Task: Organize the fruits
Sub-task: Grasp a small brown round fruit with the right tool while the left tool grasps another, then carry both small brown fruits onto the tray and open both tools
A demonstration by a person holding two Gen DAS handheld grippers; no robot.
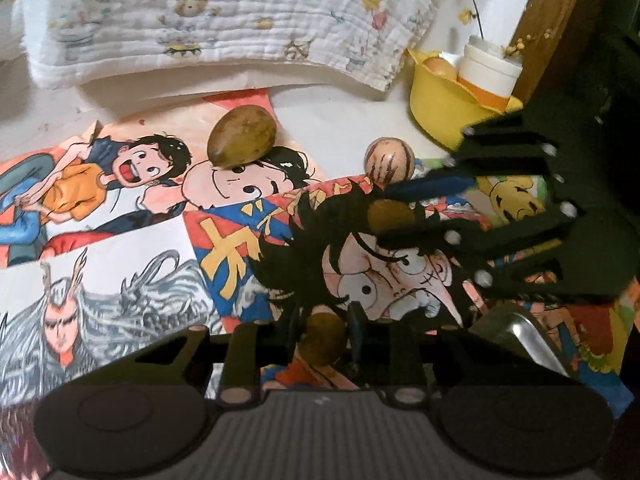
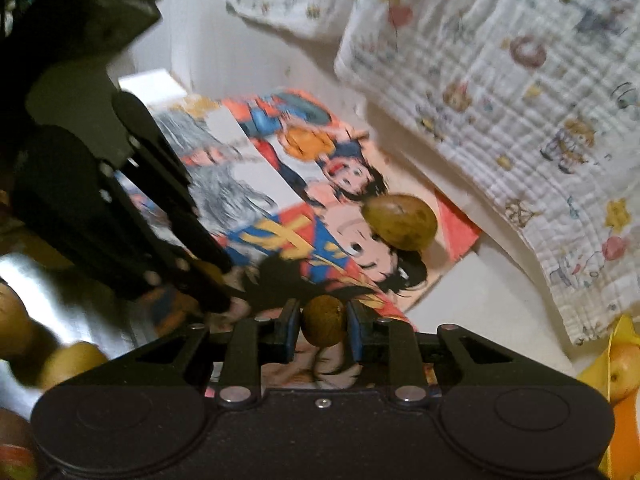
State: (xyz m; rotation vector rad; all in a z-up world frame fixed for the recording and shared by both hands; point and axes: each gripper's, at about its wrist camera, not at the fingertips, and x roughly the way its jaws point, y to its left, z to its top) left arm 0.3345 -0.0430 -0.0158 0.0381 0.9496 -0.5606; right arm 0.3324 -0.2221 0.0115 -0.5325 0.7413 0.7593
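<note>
My left gripper [image 1: 324, 338] is shut on a small brown fruit [image 1: 322, 340] just above the cartoon posters. My right gripper [image 2: 323, 322] is shut on a similar small brown fruit [image 2: 323, 320]; it shows from the side in the left wrist view [image 1: 390, 216]. A larger brown-green fruit [image 1: 242, 138] lies on the posters ahead, also in the right wrist view [image 2: 400, 222]. A round pale fruit with red streaks [image 1: 390, 160] lies beside the right gripper's tips. A yellow bowl [image 1: 436, 108] holding an orange fruit [image 1: 440, 68] stands at the back right.
A metal tray [image 2: 68, 304] with several yellow-green fruits sits at the left of the right wrist view. A patterned white cloth [image 1: 224, 20] hangs behind the posters [image 1: 120, 208]. A white jar [image 1: 488, 68] leans on the bowl. A wooden frame [image 1: 552, 20] stands at the right.
</note>
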